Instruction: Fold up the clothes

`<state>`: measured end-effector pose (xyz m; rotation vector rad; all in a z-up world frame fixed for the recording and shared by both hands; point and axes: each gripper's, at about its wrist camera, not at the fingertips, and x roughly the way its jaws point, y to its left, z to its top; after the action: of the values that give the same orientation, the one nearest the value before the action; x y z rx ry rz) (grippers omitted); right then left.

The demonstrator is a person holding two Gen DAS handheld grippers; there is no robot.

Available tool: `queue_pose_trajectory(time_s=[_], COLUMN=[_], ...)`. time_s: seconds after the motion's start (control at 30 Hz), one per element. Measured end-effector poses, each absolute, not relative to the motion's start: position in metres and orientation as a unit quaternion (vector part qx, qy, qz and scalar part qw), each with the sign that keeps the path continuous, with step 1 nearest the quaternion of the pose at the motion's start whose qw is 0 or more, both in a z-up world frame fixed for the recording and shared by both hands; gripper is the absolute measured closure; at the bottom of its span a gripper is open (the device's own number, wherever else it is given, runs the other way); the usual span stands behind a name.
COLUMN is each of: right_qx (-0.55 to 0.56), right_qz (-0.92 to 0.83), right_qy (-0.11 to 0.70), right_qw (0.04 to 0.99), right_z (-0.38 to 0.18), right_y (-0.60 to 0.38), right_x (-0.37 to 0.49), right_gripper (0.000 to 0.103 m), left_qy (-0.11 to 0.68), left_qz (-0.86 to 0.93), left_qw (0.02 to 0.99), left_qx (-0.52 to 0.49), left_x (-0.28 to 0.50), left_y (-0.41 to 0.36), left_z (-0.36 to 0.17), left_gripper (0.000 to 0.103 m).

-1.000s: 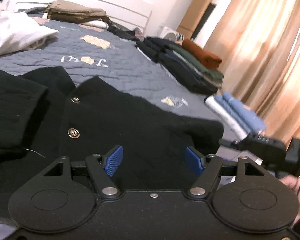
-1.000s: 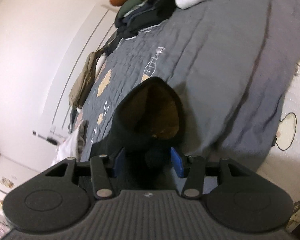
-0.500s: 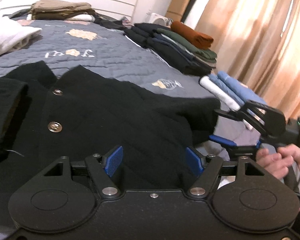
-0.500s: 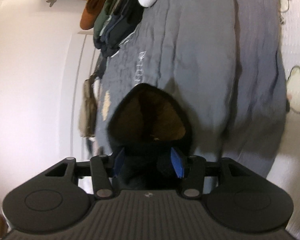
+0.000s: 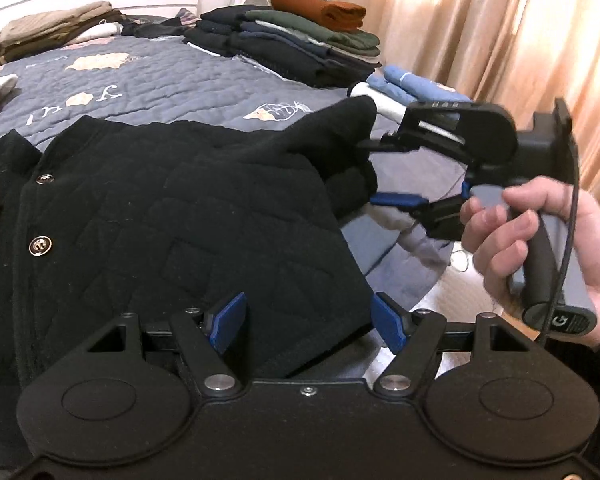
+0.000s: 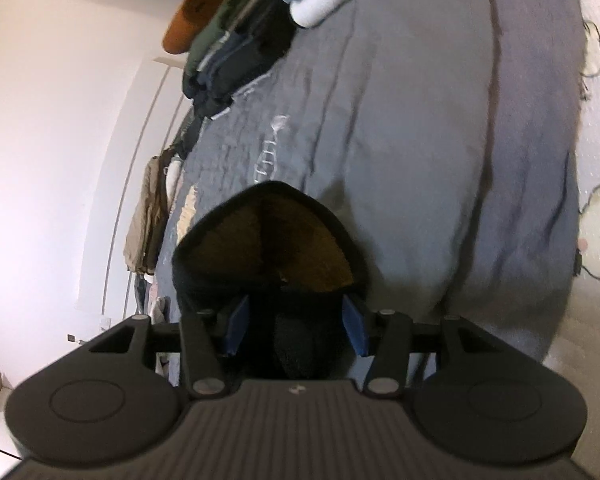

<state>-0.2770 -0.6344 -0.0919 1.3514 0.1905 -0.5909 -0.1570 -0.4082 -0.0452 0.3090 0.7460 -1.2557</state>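
A black quilted jacket (image 5: 148, 208) with metal snap buttons lies spread on the grey quilted bed (image 5: 172, 80). My left gripper (image 5: 308, 320) hovers open low over its near hem corner, and the fabric lies loosely between the blue pads. On the right, a hand (image 5: 516, 240) holds my right gripper (image 5: 370, 172), which is shut on the jacket's sleeve cuff (image 5: 352, 140) and lifts it off the bed. In the right wrist view the cuff (image 6: 268, 240) gapes with its brown lining showing, bunched between the pads of the right gripper (image 6: 295, 328).
A stack of dark folded clothes (image 5: 300, 48) topped by a rust-coloured piece sits at the back. Rolled blue and white items (image 5: 412, 84) lie near it. A beige pile (image 5: 52, 32) rests by the white headboard. Curtains (image 5: 500, 20) hang on the right past the bed's edge.
The left gripper has slid right and down toward the jacket's hem corner. The right gripper has rolled and now holds the cuff raised, closer and higher in the left wrist view.
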Motion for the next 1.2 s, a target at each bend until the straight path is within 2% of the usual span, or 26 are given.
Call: queue_pose_trajectory(time_s=[0.27,0.33,0.4,0.53,0.77,0.97,1.07,1.17,1.2], right_qx=[0.626,0.668,0.704,0.752,0.797,0.846,0.844,0.838,0.837], right_qz=[-0.234,-0.206,-0.19,-0.203,-0.204,-0.172,-0.177,-0.182,-0.18], right_qy=[0.051,0.027,0.006,-0.006,0.041,0.022,0.03,0.062,0.067], right_qw=[0.742,0.715,0.685,0.627,0.566,0.505,0.506,0.511,0.512], right_z=[-0.079,-0.082,-0.088,-0.105,-0.131,-0.141,-0.139,-0.138,-0.138], right_y=[-0.63,-0.631,-0.634,-0.645,-0.645,-0.646,-0.647,-0.651,-0.651], right_x=[-0.287,-0.297,-0.305,-0.314,-0.301,-0.293,-0.292,-0.287,-0.286], right_gripper=[0.052,0.052,0.047,0.043,0.042,0.042,0.042,0.053,0.069], left_qy=[0.34,0.34,0.34,0.336,0.333,0.327,0.322,0.318,0.32], left_qz=[-0.567,-0.566,-0.565,-0.565,-0.562,-0.56,-0.56,-0.56,-0.559], left_qw=[0.734,0.735,0.736,0.737,0.741,0.744,0.746,0.748,0.748], left_qx=[0.155,0.154,0.153,0.157,0.154,0.159,0.16,0.159,0.159], left_x=[-0.157,-0.156,-0.155,-0.156,-0.156,-0.158,-0.159,-0.159,-0.159], left_y=[-0.409,-0.41,-0.41,-0.411,-0.411,-0.411,-0.411,-0.41,-0.41], left_z=[-0.049,-0.048,-0.047,-0.047,-0.045,-0.045,-0.044,-0.044,-0.045], left_gripper=[0.037,0.037,0.037,0.037,0.037,0.037,0.037,0.037,0.037])
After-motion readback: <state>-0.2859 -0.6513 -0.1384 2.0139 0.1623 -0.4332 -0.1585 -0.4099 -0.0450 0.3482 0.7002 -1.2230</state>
